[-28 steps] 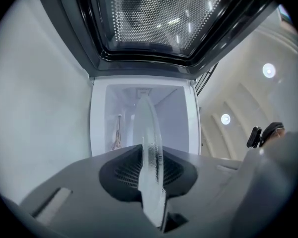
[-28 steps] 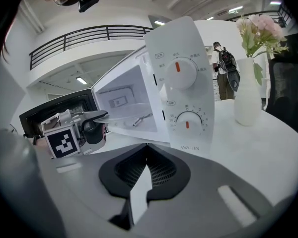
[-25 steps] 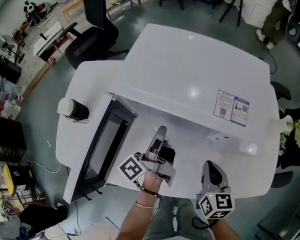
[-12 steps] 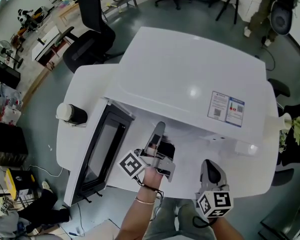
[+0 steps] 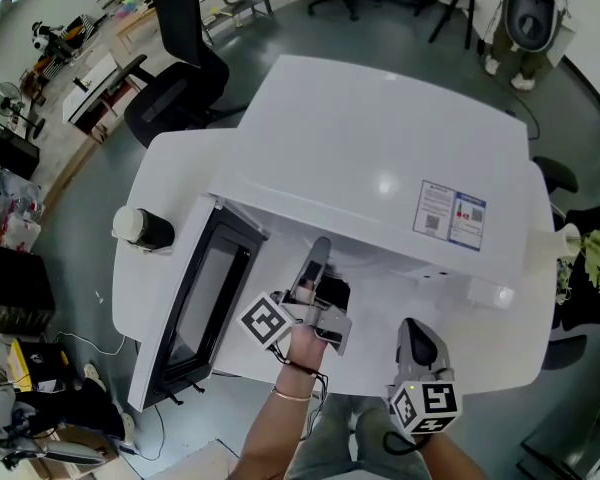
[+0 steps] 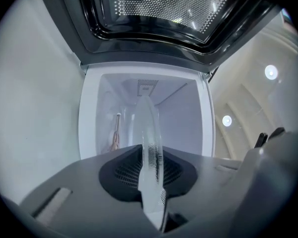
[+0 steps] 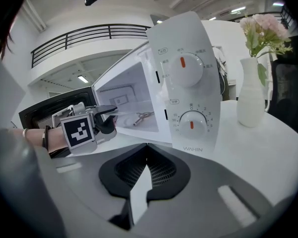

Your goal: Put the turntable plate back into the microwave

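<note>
The white microwave [image 5: 380, 158] stands on a round white table [image 5: 150, 278], with its door [image 5: 205, 298] swung open to the left. My left gripper [image 5: 318, 258] is at the mouth of the cavity, shut on the clear glass turntable plate [image 6: 150, 148]. The plate stands edge-on between the pads and reaches into the cavity [image 6: 174, 115]. A roller ring [image 7: 141, 117] lies on the cavity floor. My right gripper [image 5: 413, 333] hangs near the table's front edge, below the control panel [image 7: 188, 83]. Its jaws are shut with nothing between them.
A white vase with flowers [image 7: 253, 98] stands on the table right of the microwave. A dark cylinder with a white top [image 5: 145, 225] sits at the table's left edge, beyond the door. Office chairs [image 5: 180, 78] stand on the floor behind.
</note>
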The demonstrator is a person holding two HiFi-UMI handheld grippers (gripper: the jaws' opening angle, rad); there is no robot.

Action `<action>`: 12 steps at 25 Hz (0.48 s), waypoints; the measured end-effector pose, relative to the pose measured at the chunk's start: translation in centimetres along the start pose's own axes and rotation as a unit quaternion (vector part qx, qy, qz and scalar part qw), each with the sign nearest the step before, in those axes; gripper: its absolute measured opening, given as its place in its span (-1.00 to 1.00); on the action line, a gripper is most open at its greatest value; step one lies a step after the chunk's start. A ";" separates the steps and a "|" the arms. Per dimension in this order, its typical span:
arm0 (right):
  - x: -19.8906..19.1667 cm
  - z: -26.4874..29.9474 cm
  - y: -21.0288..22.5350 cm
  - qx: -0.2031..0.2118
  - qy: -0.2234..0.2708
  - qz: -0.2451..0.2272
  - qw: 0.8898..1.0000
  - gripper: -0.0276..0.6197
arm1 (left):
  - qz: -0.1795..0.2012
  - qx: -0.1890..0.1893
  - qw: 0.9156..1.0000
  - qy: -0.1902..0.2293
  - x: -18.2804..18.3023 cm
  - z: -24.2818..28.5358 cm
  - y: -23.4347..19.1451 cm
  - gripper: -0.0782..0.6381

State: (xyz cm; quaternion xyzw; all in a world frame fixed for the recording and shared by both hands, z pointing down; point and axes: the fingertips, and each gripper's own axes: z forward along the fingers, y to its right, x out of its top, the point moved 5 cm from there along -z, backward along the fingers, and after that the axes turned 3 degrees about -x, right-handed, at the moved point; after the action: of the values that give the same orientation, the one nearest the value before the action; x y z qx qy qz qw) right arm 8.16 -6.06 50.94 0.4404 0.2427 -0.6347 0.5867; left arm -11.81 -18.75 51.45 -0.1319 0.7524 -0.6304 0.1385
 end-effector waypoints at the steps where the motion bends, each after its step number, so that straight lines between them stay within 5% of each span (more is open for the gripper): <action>1: 0.0 0.0 0.0 0.000 0.000 0.000 1.000 -0.88 | 0.000 0.000 1.000 -0.001 0.0 0.1 -0.1 -0.65; 12: -0.5 -0.2 -0.2 -0.002 -0.005 0.001 1.000 -0.88 | -0.010 0.006 1.000 0.001 0.5 1.3 -0.5 -0.65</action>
State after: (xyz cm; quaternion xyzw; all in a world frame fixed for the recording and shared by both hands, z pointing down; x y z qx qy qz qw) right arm 7.96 -5.64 51.21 0.4361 0.2404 -0.6358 0.5897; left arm -11.75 -20.16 51.68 -0.1379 0.7471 -0.6367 0.1317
